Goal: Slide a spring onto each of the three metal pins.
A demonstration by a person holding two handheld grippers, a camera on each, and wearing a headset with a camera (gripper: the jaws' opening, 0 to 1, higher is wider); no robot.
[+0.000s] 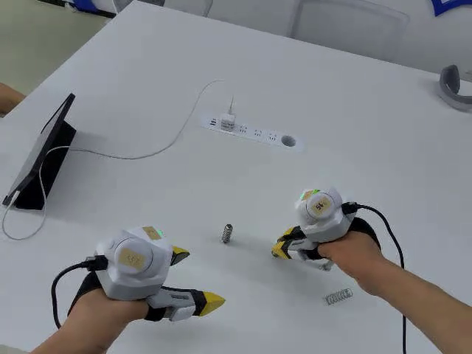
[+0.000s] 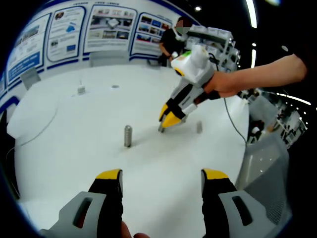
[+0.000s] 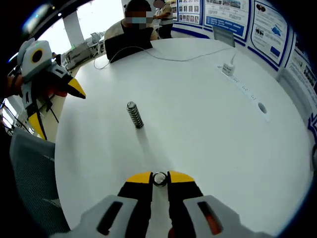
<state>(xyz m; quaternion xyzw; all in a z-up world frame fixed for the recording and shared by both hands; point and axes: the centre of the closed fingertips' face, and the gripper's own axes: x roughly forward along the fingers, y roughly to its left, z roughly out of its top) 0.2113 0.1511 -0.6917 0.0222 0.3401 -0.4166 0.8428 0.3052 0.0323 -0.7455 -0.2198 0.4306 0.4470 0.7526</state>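
An upright metal pin with a spring on it (image 1: 227,233) stands mid-table, also seen in the left gripper view (image 2: 128,135) and the right gripper view (image 3: 134,115). To its right, my right gripper (image 1: 281,250) is shut on a small metal pin (image 3: 159,179), which I see end-on between its yellow tips (image 3: 159,176). The left gripper view shows that gripper (image 2: 170,118) held low over the table. A loose spring (image 1: 338,296) lies near the right forearm. My left gripper (image 1: 195,278) sits open at the front left with nothing between its fingers (image 2: 162,176).
A white power strip (image 1: 254,133) with a plugged charger lies behind the work area, its cable running left to a propped tablet (image 1: 44,151). A grey curved object (image 1: 453,87) rests at the far right edge. A person sits across the table (image 3: 133,34).
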